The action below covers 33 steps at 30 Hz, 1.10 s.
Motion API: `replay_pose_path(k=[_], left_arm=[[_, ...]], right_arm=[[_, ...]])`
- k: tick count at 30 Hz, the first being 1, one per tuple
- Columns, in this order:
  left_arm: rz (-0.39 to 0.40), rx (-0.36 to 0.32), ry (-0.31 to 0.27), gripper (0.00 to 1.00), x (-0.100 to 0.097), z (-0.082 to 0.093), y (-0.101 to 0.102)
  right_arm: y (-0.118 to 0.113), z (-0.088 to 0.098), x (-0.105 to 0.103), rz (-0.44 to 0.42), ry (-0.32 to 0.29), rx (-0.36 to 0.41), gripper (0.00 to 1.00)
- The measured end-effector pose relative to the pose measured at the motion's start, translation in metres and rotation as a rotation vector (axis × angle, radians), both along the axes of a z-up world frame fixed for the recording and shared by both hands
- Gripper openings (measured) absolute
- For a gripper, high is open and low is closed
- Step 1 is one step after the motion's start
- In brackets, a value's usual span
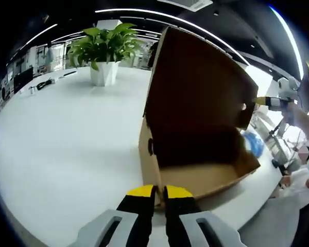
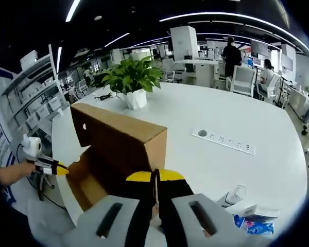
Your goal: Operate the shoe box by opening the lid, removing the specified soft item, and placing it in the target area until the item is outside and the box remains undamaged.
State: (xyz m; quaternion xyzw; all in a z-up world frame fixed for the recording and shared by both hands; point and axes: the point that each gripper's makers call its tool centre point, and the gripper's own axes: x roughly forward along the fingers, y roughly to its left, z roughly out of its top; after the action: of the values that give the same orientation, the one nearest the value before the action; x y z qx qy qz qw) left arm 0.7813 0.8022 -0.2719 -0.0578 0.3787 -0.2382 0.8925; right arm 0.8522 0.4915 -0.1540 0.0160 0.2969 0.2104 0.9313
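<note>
One open brown cardboard shoe box [image 1: 195,128], one leafy green plant in a white pot [image 2: 133,82], one white socket strip [image 2: 224,140], two yellow-tipped grippers, one round white worktop [image 1: 67,134].

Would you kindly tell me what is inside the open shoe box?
The shoe box shows a bare cardboard floor near its front; the shadowed back under the raised lid hides anything there.
</note>
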Motion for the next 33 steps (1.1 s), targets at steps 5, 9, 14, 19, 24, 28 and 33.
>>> replay_pose_path(k=[5,9,14,19,24,28,33], left_arm=[[-0.003,-0.004,-0.001,0.06,-0.002,0.002,-0.001],[0.0,-0.004,0.0,0.06,-0.002,0.002,0.0],[-0.002,0.005,-0.003,0.06,-0.003,0.002,0.0],[-0.007,0.006,-0.006,0.07,-0.001,0.002,0.002],[-0.028,0.014,-0.016,0.07,-0.004,0.003,0.0],[-0.029,0.016,-0.028,0.07,-0.004,0.007,0.003],[-0.033,0.019,-0.078,0.1,-0.001,0.023,0.003]], right_arm=[[0.002,0.0,-0.011,-0.006,-0.011,0.007,0.01],[0.003,-0.001,-0.021,-0.006,-0.011,0.016,0.01],[0.005,-0.003,-0.028,-0.008,-0.025,0.024,0.01],[0.007,-0.006,-0.039,-0.019,-0.042,0.033,0.02],[0.01,-0.011,-0.047,-0.015,-0.06,0.035,0.02],[0.012,-0.013,-0.055,-0.023,-0.065,0.059,0.03],[0.012,-0.018,-0.061,-0.026,-0.072,0.082,0.04]])
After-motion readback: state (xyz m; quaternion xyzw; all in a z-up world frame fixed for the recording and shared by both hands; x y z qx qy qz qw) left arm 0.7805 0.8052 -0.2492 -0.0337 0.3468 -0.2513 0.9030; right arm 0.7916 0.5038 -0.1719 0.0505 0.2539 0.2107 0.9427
